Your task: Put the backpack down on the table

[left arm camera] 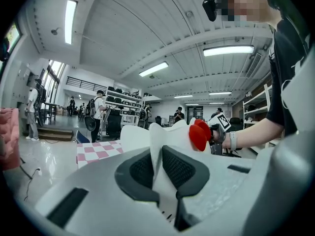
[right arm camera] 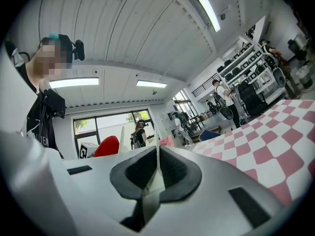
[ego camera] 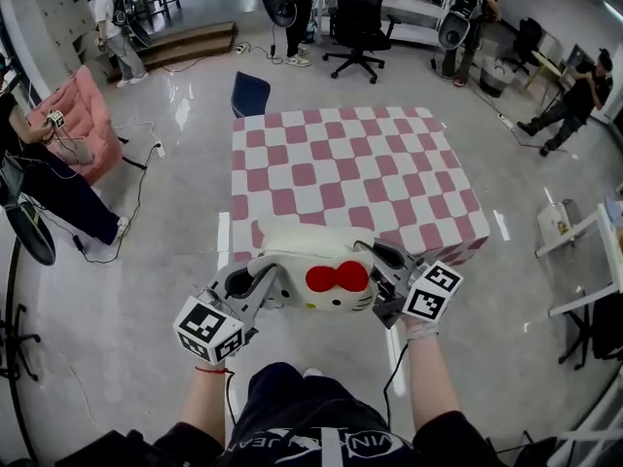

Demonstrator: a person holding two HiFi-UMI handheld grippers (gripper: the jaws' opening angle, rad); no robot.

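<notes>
A white backpack [ego camera: 302, 261] with a red bow [ego camera: 337, 278] hangs in the air just in front of the near edge of the pink-and-white checkered table [ego camera: 350, 173]. My left gripper [ego camera: 265, 282] is shut on the backpack's left side; in the left gripper view a fold of the backpack [left arm camera: 156, 146] is pinched between the dark pads [left arm camera: 142, 171]. My right gripper [ego camera: 378, 266] is shut on its right side, with a thin white strap [right arm camera: 156, 178] squeezed between its pads [right arm camera: 173, 170]. The bow [left arm camera: 199, 134] also shows in the left gripper view.
A blue chair [ego camera: 249, 93] stands at the table's far left corner and a black office chair [ego camera: 358, 22] behind it. A pink sofa [ego camera: 83, 120] is at the left. Several people stand around the room. A white rack [ego camera: 584, 251] is at the right.
</notes>
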